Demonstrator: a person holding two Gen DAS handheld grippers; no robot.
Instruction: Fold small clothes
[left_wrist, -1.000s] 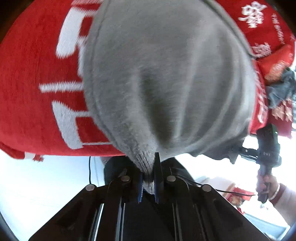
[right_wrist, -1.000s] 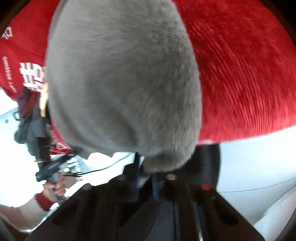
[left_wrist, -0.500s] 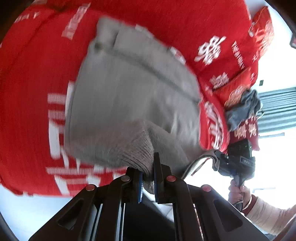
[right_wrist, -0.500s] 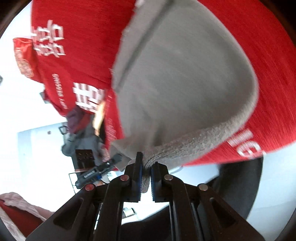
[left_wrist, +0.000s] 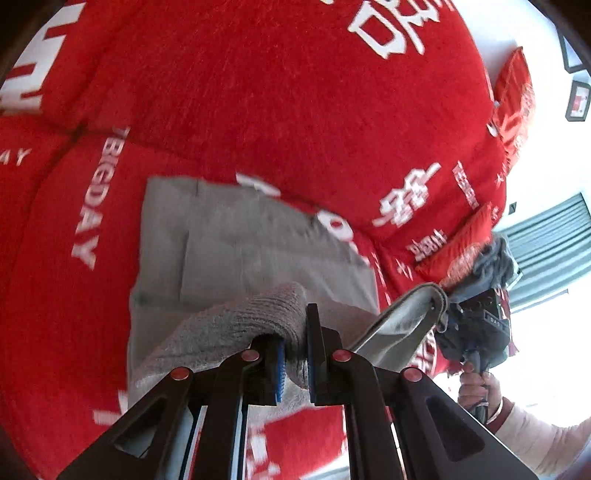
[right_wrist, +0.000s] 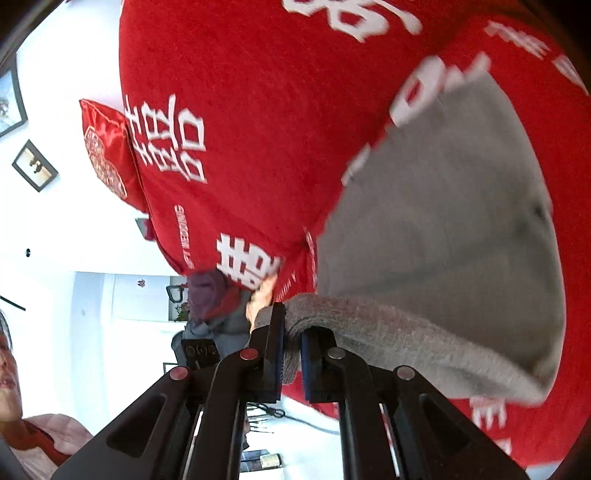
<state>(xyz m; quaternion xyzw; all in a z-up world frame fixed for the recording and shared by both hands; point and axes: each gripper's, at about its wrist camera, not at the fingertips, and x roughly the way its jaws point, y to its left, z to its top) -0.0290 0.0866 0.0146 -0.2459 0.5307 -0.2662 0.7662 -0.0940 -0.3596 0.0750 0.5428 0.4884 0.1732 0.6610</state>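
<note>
A small grey garment (left_wrist: 236, 251) with a ribbed hem lies partly on a red bed cover (left_wrist: 280, 96) printed with white lettering. My left gripper (left_wrist: 295, 354) is shut on one corner of its ribbed edge, lifted above the cover. In the left wrist view, my right gripper (left_wrist: 443, 317) holds the other corner at the right, with the hem stretched between the two. In the right wrist view, my right gripper (right_wrist: 291, 350) is shut on the ribbed edge of the grey garment (right_wrist: 443, 229), whose far part lies flat on the cover (right_wrist: 266, 96).
A pile of grey and purple clothes (left_wrist: 491, 262) sits at the bed's far edge beside red satin cushions (left_wrist: 517, 99). Framed pictures (right_wrist: 35, 166) hang on the white wall. A person's hand (left_wrist: 476, 384) and pale sleeve show at the right, and part of the person (right_wrist: 22, 406) at lower left.
Both grippers have risen and drawn back with the garment's hem. The garment, which filled the views a second ago, now trails away from the lenses with its far end flat on the cover.
</note>
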